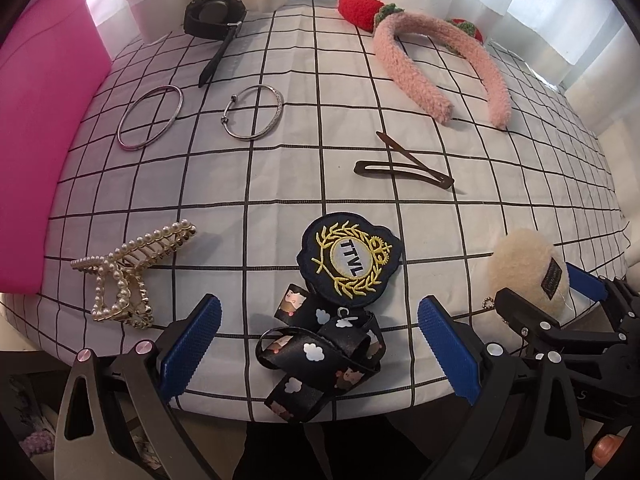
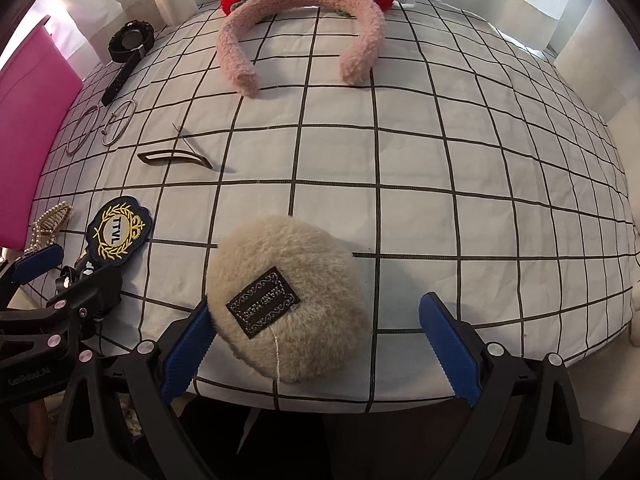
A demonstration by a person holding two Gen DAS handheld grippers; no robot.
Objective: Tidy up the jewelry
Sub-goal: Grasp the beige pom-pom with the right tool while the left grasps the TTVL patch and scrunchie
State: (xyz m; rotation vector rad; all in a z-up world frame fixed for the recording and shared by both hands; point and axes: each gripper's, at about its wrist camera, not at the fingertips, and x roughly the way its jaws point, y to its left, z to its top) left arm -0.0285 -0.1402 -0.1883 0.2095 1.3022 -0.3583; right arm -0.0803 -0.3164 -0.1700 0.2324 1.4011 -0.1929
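My left gripper [image 1: 318, 346] is open over a black patterned ribbon strap [image 1: 324, 364] joined to a navy TTVL badge [image 1: 350, 264] at the table's near edge. My right gripper [image 2: 320, 342] is open around a beige fluffy pouch [image 2: 286, 296] with a dark label; its left pad touches the pouch. A pearl claw clip [image 1: 128, 272], two silver bangles [image 1: 150, 117] [image 1: 254, 112], a black watch [image 1: 214, 16], a brown hair clip [image 1: 404, 168] and a pink fuzzy headband [image 1: 436, 68] lie on the checked cloth [image 1: 280, 184].
A pink box [image 1: 44, 140] stands along the left edge of the table. White curtains hang behind the far edge. The right gripper's body [image 1: 560, 320] shows at the left wrist view's lower right, beside the pouch [image 1: 528, 268].
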